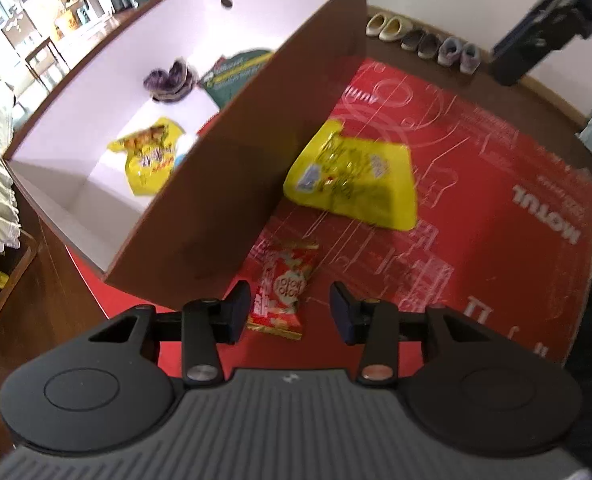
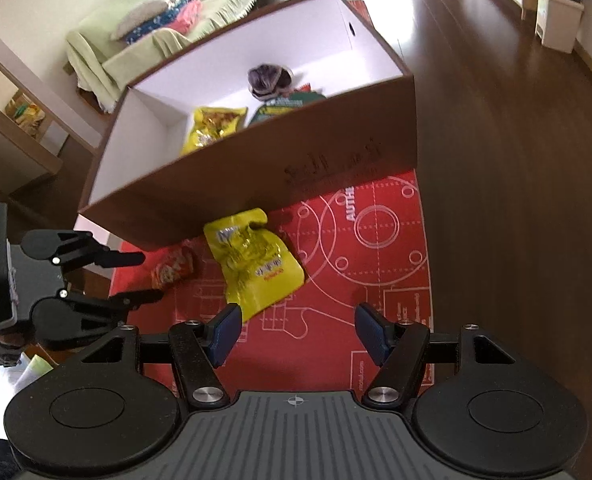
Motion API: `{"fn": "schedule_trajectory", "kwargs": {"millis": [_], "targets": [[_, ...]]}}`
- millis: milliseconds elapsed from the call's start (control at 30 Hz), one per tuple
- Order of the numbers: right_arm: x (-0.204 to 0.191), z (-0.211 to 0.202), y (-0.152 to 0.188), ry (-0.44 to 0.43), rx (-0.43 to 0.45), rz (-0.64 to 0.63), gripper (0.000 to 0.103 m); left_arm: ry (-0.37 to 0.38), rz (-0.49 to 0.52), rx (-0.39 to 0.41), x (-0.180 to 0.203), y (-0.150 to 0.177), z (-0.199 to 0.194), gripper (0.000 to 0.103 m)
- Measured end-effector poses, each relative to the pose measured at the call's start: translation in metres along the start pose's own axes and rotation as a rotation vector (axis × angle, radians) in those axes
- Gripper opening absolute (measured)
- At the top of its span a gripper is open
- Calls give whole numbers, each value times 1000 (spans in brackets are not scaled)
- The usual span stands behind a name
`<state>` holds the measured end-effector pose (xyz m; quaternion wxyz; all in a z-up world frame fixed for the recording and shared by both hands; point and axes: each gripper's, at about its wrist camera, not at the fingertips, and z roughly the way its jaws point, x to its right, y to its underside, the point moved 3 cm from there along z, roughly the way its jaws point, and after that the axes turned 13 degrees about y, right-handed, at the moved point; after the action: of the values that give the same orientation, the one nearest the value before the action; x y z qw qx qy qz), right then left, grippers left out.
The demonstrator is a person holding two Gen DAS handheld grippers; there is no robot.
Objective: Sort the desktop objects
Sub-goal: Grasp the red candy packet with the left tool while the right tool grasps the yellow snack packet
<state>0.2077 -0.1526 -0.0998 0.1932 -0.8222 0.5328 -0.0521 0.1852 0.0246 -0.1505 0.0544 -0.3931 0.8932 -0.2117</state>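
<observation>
Sorting looks partly done, judging by what already lies in the box and what is left outside it. Nearest, the left claw [image 1: 291,312] is part open and empty, its blue pads either side of a small red-and-white snack packet [image 1: 283,289] that lies flat on the red printed mat [image 1: 476,184], close to the mat's near edge; the pads do not touch it. The right claw [image 2: 297,330] stands wider, also with nothing in it, above the near end of a crinkled yellow foil snack bag [image 2: 254,258]. That bag lies on the mat with its far end just at the box's front wall. Behind both stands the large brown cardboard box with a white inside [image 1: 224,168]. It already holds another yellow snack bag [image 1: 150,154], a dark green packet [image 1: 236,74] and a purple woolly bundle [image 1: 172,80]. By my reading two items remain to go in, and each claw is placed to take one.
</observation>
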Motion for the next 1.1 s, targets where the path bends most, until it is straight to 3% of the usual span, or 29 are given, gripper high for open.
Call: {"fn": "schedule_trajectory", "kwargs": {"millis": [367,433,467,567,733,1100], "targets": [[-14,18,-9,4,-5,-63,66,24,-94,-7,-19,1,34,39],[-21,23,-11,-5,1,-85,66,45,-121,7,-22,2,34,37],[-24,26,-12,-8,4,-100,66,60,-134,11,-23,3,34,28],[-39,38,-14,-9,16,-163,66,73,-128,7,-20,5,32,22],[-59,61,-20,1,30,-251,66,106,-122,-10,-12,10,22,22],[-101,112,-23,41,65,-450,66,83,-154,-26,-25,14,12,22]]}}
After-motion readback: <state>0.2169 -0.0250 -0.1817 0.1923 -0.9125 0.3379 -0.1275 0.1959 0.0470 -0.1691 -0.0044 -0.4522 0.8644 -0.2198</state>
